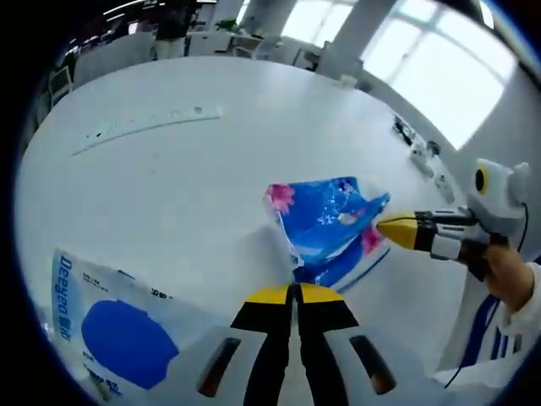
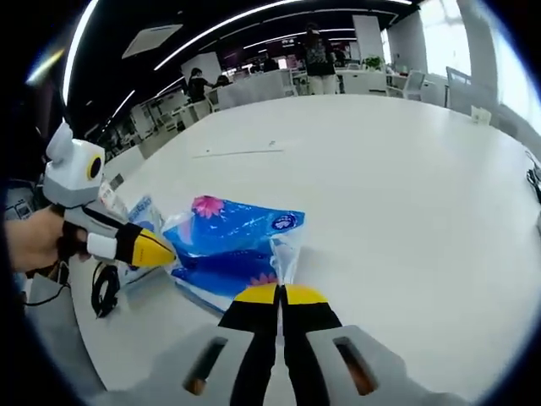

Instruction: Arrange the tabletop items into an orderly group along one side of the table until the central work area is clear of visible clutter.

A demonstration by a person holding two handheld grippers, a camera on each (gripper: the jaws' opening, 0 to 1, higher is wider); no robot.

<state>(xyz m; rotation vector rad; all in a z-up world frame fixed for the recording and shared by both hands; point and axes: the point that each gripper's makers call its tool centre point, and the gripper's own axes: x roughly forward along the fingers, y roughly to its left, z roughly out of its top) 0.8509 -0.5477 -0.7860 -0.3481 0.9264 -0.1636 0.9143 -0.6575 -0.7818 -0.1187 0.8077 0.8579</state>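
Note:
A blue tissue pack [image 1: 325, 222] with pink flowers lies near the middle of the white table [image 1: 169, 194]. My left gripper [image 1: 293, 293] is shut, with the pack's clear wrapper edge pinched between its yellow tips. The right gripper [image 1: 385, 227] comes in from the right, and its tip is at the pack's far corner. In the right gripper view the blue pack [image 2: 232, 241] lies just ahead. My right gripper [image 2: 279, 293] is shut on a flap of its wrapper. The left gripper [image 2: 167, 251], held by a hand, meets the pack's left end.
A white pack with a blue label [image 1: 110, 330] lies at the near left. A long clear ruler [image 1: 148, 125] rests further off. A black cable [image 2: 106, 292] lies coiled by the table edge, and small items [image 1: 418, 152] line the far right edge. People stand at desks behind.

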